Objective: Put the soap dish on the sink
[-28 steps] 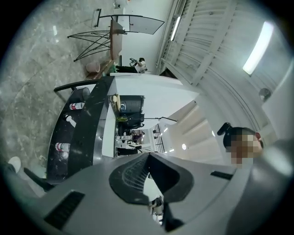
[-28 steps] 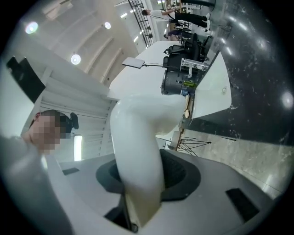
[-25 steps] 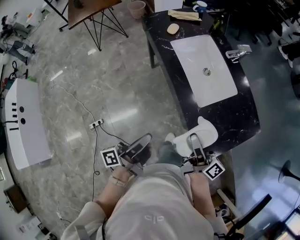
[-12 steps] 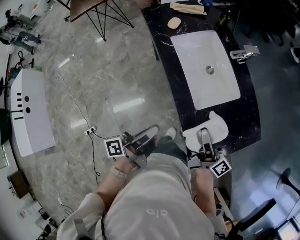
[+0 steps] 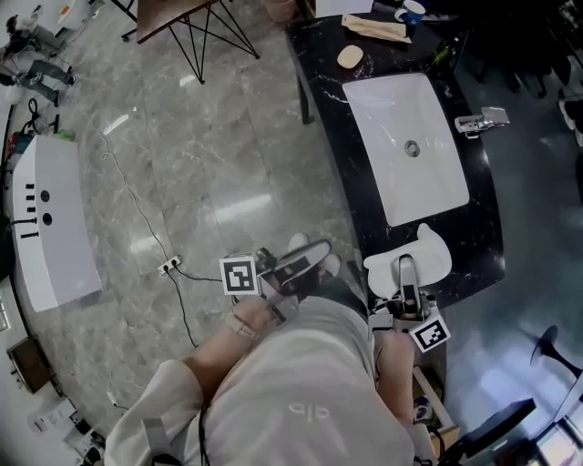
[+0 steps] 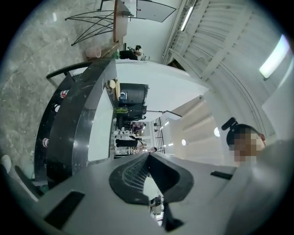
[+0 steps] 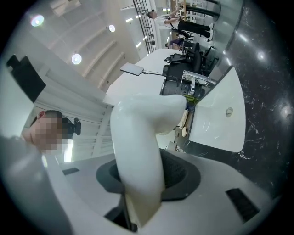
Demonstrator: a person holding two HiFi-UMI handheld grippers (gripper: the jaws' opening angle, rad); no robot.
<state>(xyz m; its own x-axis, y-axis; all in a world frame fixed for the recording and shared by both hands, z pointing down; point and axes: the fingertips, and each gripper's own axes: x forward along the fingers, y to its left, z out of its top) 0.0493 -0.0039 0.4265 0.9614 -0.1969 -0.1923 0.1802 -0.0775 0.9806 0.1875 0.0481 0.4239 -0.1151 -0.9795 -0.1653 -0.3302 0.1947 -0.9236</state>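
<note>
The white soap dish point(image 5: 410, 258) hangs over the near end of the black counter point(image 5: 483, 246), just short of the white sink basin point(image 5: 410, 146). My right gripper point(image 5: 404, 268) is shut on the dish's near edge. In the right gripper view the dish point(image 7: 138, 137) rises from between the black pads and hides much of the sink point(image 7: 220, 114) beyond. My left gripper point(image 5: 314, 252) is to the left of the counter, above the floor, shut with nothing in it. In the left gripper view its pads point(image 6: 133, 176) meet, and the counter's edge point(image 6: 78, 124) lies to the left.
A faucet point(image 5: 478, 121) stands at the sink's right side. A bar of soap point(image 5: 350, 56) and a folded cloth point(image 5: 373, 27) lie on the far end of the counter. On the marble floor are a white box point(image 5: 50, 232), a power strip point(image 5: 168, 267) and a table's metal legs point(image 5: 205, 41).
Both grippers have moved toward the counter. The soap dish, still held, has travelled from the counter's near tip to above it, closer to the sink. The left gripper stays shut.
</note>
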